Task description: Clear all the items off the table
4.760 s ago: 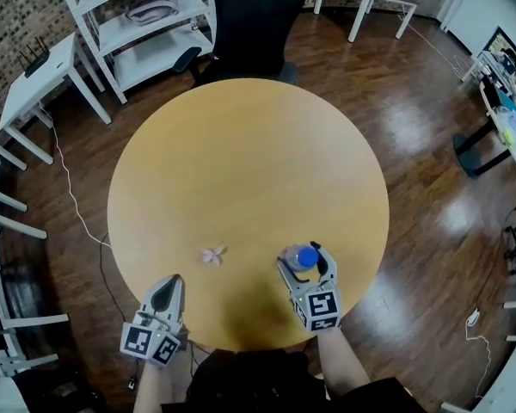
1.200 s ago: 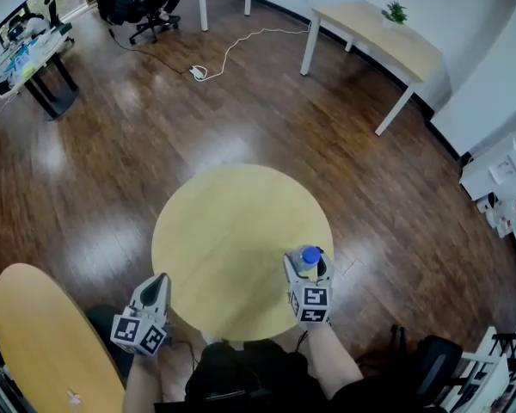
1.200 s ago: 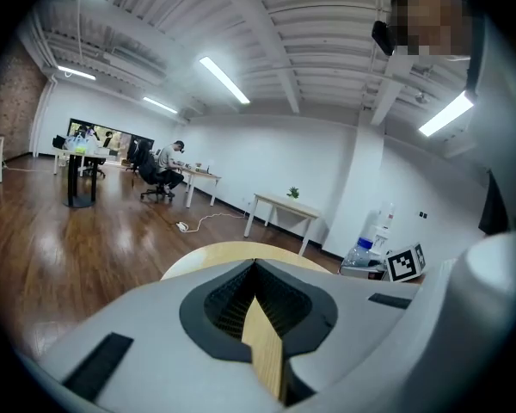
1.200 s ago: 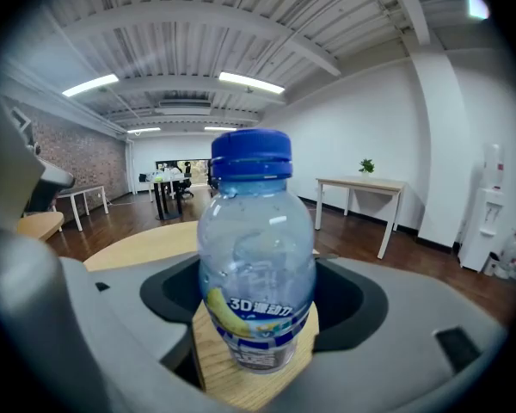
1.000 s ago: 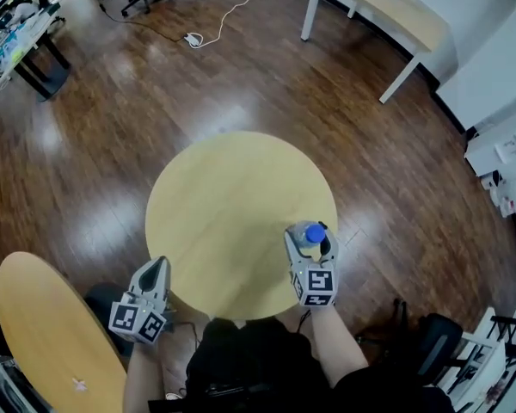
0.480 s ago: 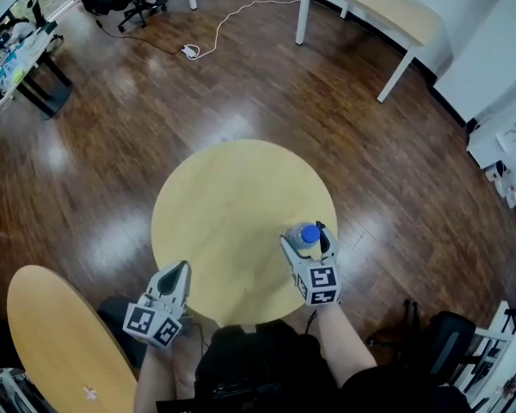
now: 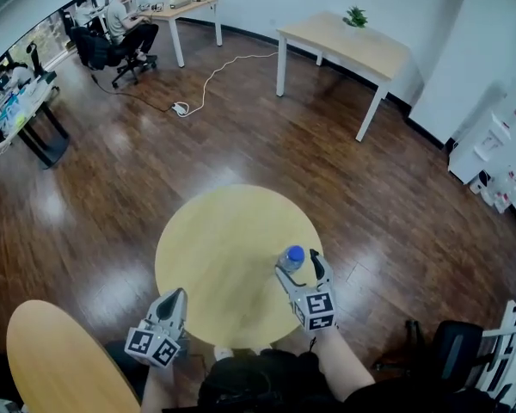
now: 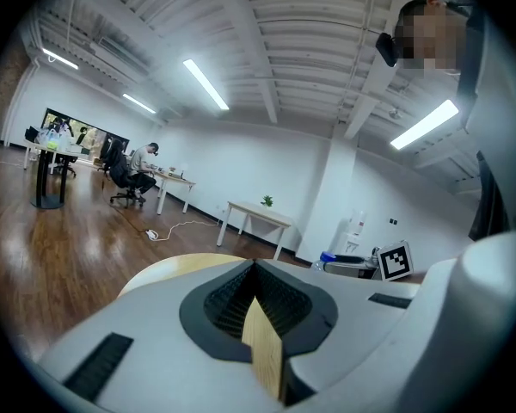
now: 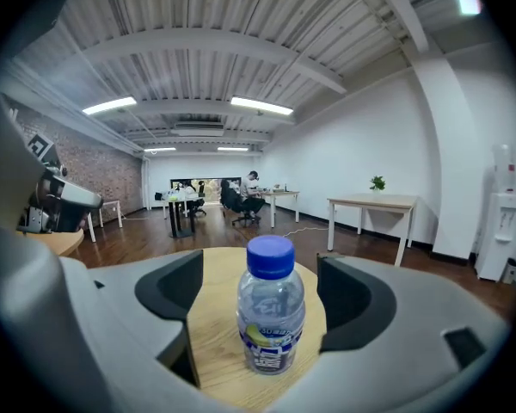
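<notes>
At the near left, the left gripper (image 7: 175,296) hangs off the near edge of the small round table (image 7: 215,231), its jaws brought together to a point with nothing between them. Part of a larger round table (image 7: 52,360) shows at the near left corner. On the near right part of the small table stands the water bottle (image 9: 270,317). It is upright with its long axis vertical and its blue cap pointing straight up. The right gripper (image 7: 297,268) reaches in from the near side with a jaw on either side of the bottle. Its jaws are opening, wide apart, with a clear gap between each pad and the bottle.
</notes>
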A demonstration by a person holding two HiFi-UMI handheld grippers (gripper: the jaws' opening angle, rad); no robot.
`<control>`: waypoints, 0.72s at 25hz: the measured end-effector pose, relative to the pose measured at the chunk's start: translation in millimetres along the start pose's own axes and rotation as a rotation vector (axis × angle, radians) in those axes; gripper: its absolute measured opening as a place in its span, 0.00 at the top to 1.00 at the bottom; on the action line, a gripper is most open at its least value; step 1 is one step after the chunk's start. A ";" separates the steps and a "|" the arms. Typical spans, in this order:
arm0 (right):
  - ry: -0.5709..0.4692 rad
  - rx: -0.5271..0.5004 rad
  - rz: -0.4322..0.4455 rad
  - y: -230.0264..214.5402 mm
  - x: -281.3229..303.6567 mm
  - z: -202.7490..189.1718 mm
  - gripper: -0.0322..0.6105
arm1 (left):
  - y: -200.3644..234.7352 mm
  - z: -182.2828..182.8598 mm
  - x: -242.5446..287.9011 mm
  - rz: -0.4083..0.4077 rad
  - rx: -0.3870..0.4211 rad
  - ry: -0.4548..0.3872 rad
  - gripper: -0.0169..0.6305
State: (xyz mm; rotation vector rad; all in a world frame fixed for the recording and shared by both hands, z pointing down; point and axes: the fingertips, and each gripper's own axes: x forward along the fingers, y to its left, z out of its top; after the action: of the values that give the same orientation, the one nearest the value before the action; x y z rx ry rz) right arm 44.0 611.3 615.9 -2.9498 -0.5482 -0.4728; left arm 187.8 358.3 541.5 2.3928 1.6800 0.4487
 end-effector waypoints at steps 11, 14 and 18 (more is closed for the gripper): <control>-0.265 0.000 -0.035 18.3 -68.5 94.9 0.35 | 6.2 60.8 -31.8 -0.039 0.040 -0.151 0.99; -0.333 -0.004 -0.042 28.0 -84.7 111.4 0.51 | 7.5 67.2 -41.5 -0.031 0.035 -0.185 0.99; -0.362 -0.047 -0.057 40.0 -91.9 126.8 0.95 | 7.9 87.5 -59.2 -0.057 0.016 -0.296 0.99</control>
State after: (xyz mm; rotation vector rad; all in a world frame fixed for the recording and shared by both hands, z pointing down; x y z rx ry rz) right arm 13.0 563.4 464.7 -3.0867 -0.6651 0.0501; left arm 206.4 302.0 453.7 2.2809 1.6170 0.0666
